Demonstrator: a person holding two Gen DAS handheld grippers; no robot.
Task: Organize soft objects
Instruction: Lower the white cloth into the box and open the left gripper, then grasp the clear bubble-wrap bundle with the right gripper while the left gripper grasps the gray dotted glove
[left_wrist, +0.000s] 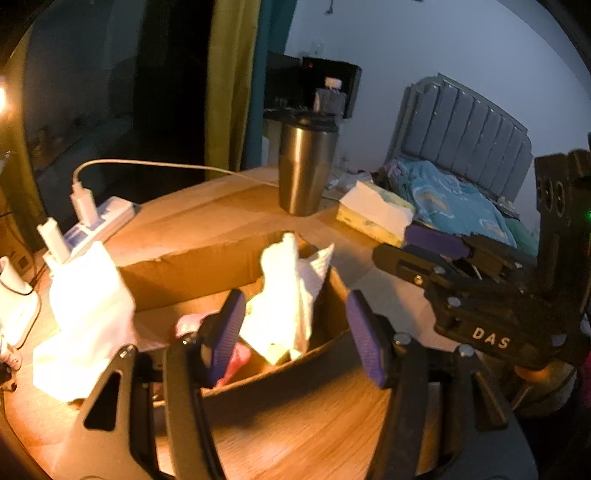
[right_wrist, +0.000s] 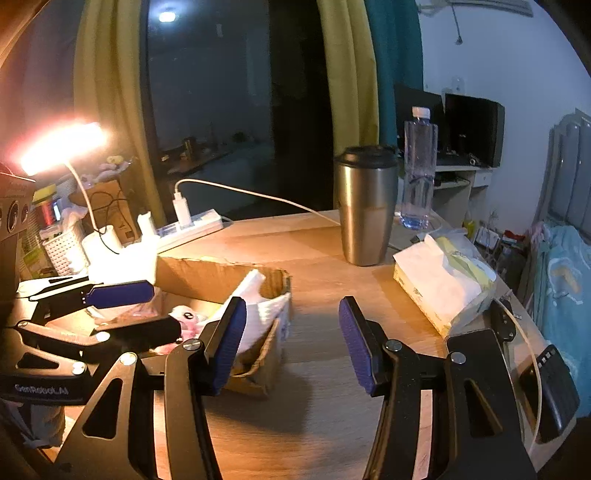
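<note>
An open cardboard box (left_wrist: 192, 273) sits on the wooden table (left_wrist: 295, 424). White crumpled paper towel (left_wrist: 291, 291) stands in it beside a pink plush toy (left_wrist: 192, 323). My left gripper (left_wrist: 295, 332) is open and empty, just above the box's near rim. Another white soft cloth (left_wrist: 88, 317) lies left of the box. In the right wrist view the box (right_wrist: 221, 277) holds the towel (right_wrist: 258, 314) and pink plush (right_wrist: 184, 317). My right gripper (right_wrist: 291, 339) is open and empty over bare table right of the box. The left gripper (right_wrist: 118, 306) shows there, over the box.
A steel tumbler (right_wrist: 365, 210), a water bottle (right_wrist: 419, 173) and a tissue pack (right_wrist: 443, 284) stand behind and right. A power strip (right_wrist: 192, 225) with chargers and a lit lamp (right_wrist: 62, 144) are at left. A bed (left_wrist: 461, 195) lies beyond the table.
</note>
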